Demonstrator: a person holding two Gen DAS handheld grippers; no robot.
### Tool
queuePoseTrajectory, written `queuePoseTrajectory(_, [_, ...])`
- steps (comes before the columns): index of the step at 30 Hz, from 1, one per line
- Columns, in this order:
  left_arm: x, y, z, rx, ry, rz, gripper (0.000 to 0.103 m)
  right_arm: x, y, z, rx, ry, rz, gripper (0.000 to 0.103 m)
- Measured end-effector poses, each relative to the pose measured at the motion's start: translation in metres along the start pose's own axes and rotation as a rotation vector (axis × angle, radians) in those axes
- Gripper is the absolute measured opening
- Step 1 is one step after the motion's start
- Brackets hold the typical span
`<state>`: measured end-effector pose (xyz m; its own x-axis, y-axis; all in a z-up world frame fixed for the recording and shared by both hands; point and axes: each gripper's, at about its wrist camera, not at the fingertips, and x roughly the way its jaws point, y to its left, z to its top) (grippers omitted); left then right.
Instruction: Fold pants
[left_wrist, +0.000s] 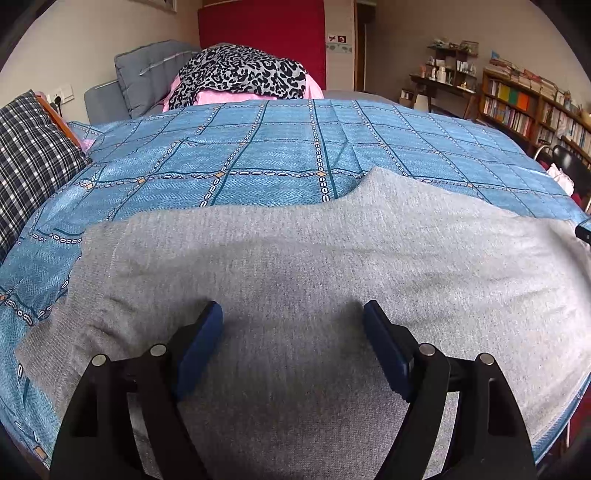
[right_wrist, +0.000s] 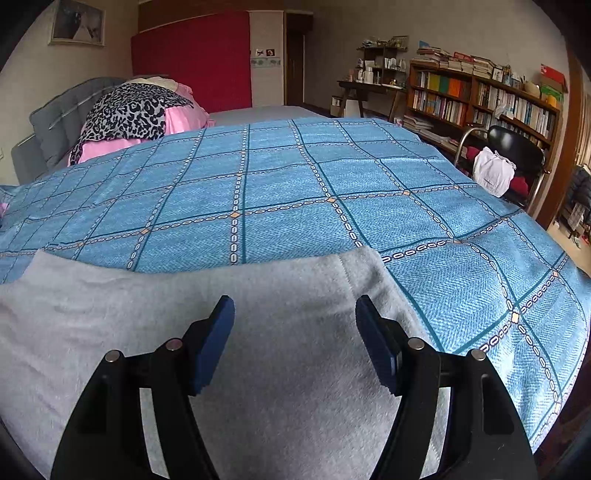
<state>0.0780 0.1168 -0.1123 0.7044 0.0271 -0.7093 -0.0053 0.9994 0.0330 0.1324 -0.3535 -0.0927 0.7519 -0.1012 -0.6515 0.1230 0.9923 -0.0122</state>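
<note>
Grey knit pants (left_wrist: 295, 251) lie flat on the blue checked bedspread (left_wrist: 258, 155), near its front edge. My left gripper (left_wrist: 293, 314) is open, its blue pads wide apart just above the pants' left part. In the right wrist view the pants (right_wrist: 184, 306) end at a hemmed edge towards the right. My right gripper (right_wrist: 295, 310) is open above that end, holding nothing. The bedspread (right_wrist: 295, 192) stretches beyond.
A leopard-print cloth over pink bedding (left_wrist: 240, 74) and a grey cushion (left_wrist: 147, 70) lie at the bed's far left. A plaid pillow (left_wrist: 29, 155) is at the left. A black chair with white cloth (right_wrist: 495, 173) and bookshelves (right_wrist: 480, 99) stand to the right.
</note>
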Motion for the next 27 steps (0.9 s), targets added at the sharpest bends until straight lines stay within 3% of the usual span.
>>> queuePoseTrajectory(11, [-0.018,-0.022,0.003,0.041,-0.04,-0.023,0.078,-0.016,0.013,-0.04,-0.028,0.006,0.0,0.07])
queuePoseTrajectory(14, [-0.021,-0.034,0.004,0.055,-0.044,-0.046,0.078,-0.016,0.009,-0.047,-0.017,0.006,-0.001,0.075])
queuePoseTrajectory(20, [-0.013,-0.078,0.001,0.127,-0.017,-0.124,0.078,-0.024,0.006,-0.057,0.019,-0.02,0.008,0.075])
queuePoseTrajectory(23, [-0.003,-0.104,0.001,0.155,0.024,-0.163,0.078,-0.038,0.001,-0.061,0.06,-0.055,0.053,0.075])
queuePoseTrajectory(27, [-0.007,-0.138,0.01,0.216,0.013,-0.198,0.078,-0.065,-0.014,-0.067,0.11,-0.122,0.073,0.075])
